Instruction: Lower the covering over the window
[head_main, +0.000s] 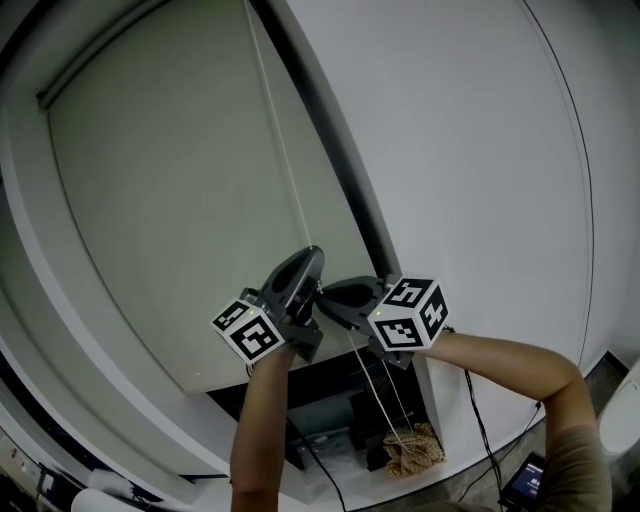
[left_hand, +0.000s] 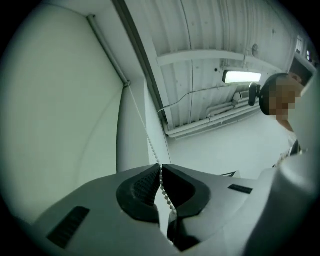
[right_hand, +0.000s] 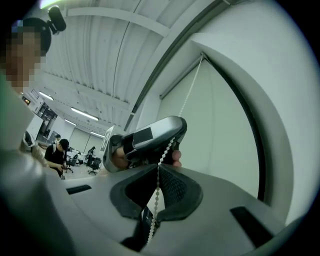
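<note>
- Our left gripper (left_hand: 160, 170) is pinched shut on the bead chain (left_hand: 145, 132).
- Our right gripper (right_hand: 159, 167) clamps the chain too, just below the left fingers.
- From the fingers, the chain runs taut, lengthwise up beside the blind (head_main: 170, 200).

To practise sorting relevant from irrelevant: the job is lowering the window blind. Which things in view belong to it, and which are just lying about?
Job: roller blind; bead chain; left gripper and right gripper, both shut on the chain.
Lying about: crumpled tan bundle; small lit screen.
</note>
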